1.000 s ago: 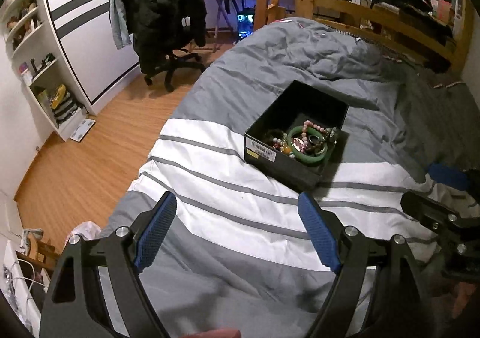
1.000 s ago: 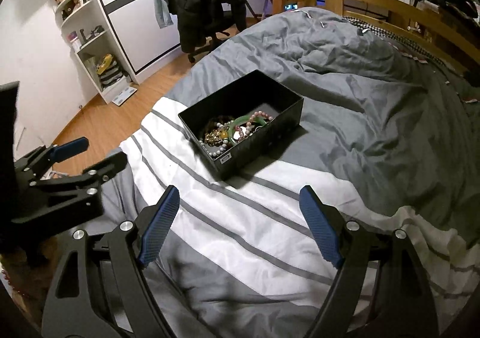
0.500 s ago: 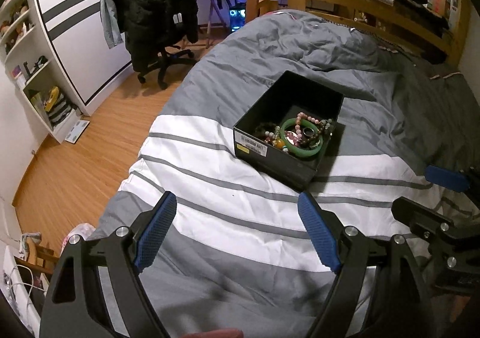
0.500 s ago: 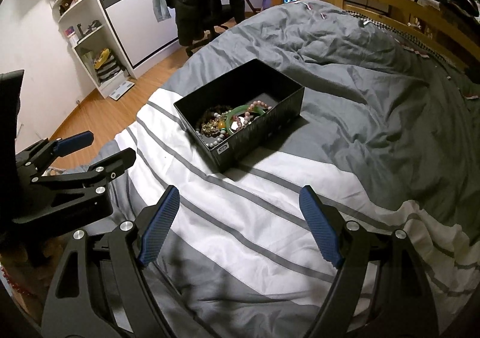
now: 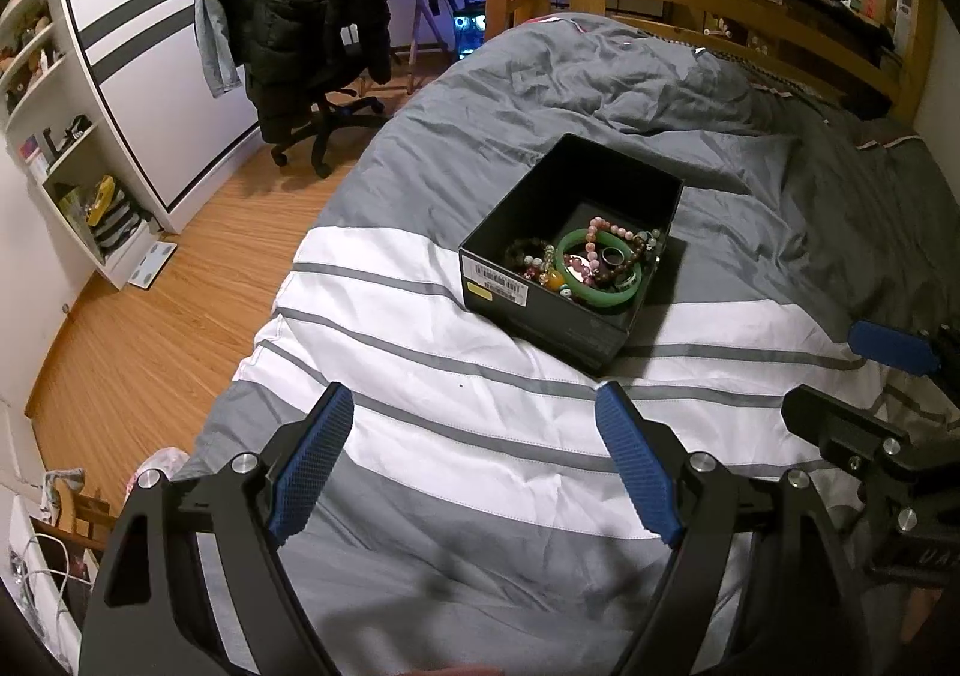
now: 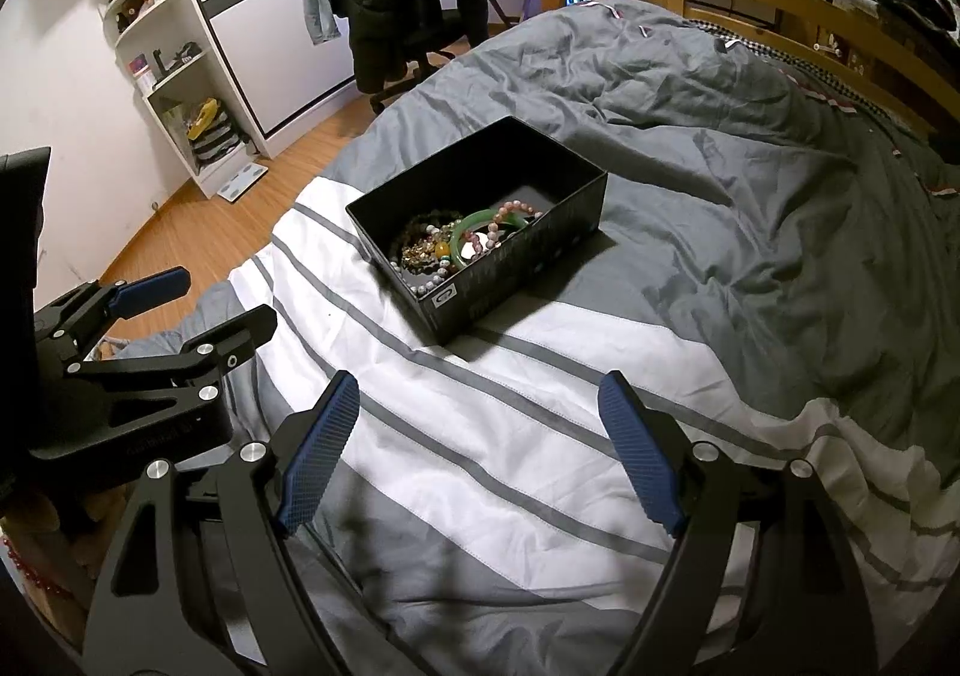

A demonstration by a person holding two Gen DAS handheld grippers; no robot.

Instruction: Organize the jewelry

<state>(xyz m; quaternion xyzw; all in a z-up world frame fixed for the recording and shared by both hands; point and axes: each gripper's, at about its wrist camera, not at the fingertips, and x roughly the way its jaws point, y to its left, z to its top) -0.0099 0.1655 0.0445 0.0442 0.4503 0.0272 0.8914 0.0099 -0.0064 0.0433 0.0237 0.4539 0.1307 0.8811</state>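
1. While we hold both tools over the bed, our left gripper (image 5: 474, 460) has its two blue pads spread wide apart, and it holds nothing.
2. Our right gripper (image 6: 480, 451) is spread wide too, with nothing between its pads.
3. We see a black box (image 5: 543, 310) sitting on the bed cover (image 5: 420, 436), ahead of both tools and well apart from them.
4. It sits where the white striped part of the cover meets the gray part.
5. We see the jewelry piled at the near end of the box, and the far end shows only the dark floor of the box.
6. A green bangle (image 5: 600, 295) lies on top of the pile.
7. A pink bead bracelet (image 5: 612, 229) lies across the bangle, and a small ring (image 5: 613, 256) rests inside it.
8. Darker bead strings (image 6: 423, 250) and a yellow bead (image 5: 553, 280) lie just beside the bangle.
9. From the right tool's camera we see our left tool low at the left edge, beside the bed.
10. Far back, a black jacket (image 5: 300, 9) hangs over a desk chair on the wood floor.
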